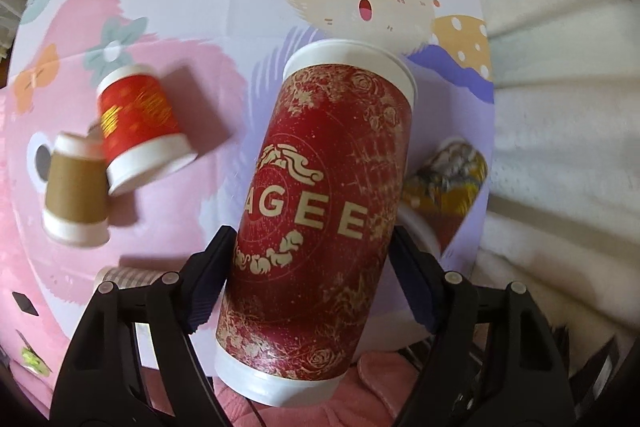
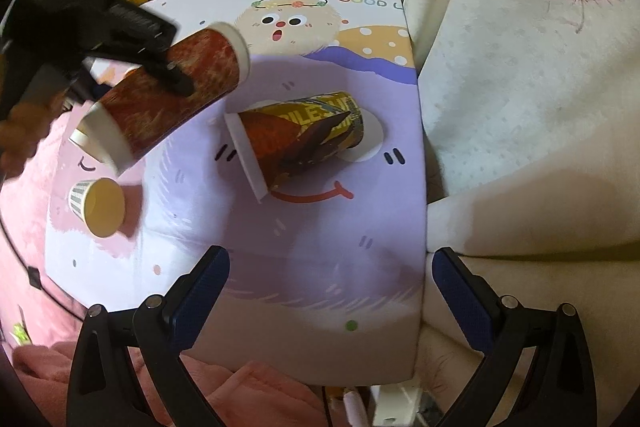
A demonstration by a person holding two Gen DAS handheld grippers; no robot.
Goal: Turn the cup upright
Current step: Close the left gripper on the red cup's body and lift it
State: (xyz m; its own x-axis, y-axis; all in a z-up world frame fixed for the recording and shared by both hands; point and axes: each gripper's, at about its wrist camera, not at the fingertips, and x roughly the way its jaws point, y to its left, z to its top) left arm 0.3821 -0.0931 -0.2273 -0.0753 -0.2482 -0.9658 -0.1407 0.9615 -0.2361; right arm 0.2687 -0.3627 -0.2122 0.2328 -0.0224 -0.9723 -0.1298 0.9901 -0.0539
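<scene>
Five paper cups are counted: one tall red cup (image 1: 316, 211), one yellow-patterned cup (image 2: 304, 139), one small red cup (image 1: 140, 123), one brown cup (image 1: 76, 191) and one striped cup (image 2: 98, 207). Two grippers are seen.

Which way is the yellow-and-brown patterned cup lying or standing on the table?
Tipped on its side: the patterned cup lies along the table, its white rim facing the left, untouched by either tool.

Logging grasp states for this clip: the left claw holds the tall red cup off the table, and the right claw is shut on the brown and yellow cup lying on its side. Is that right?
Not quite. The right claw is open and holds nothing; the right wrist view shows the brown and yellow cup lying on its side on the table, well ahead of it. The left claw does hold the tall red cup off the table.
</scene>
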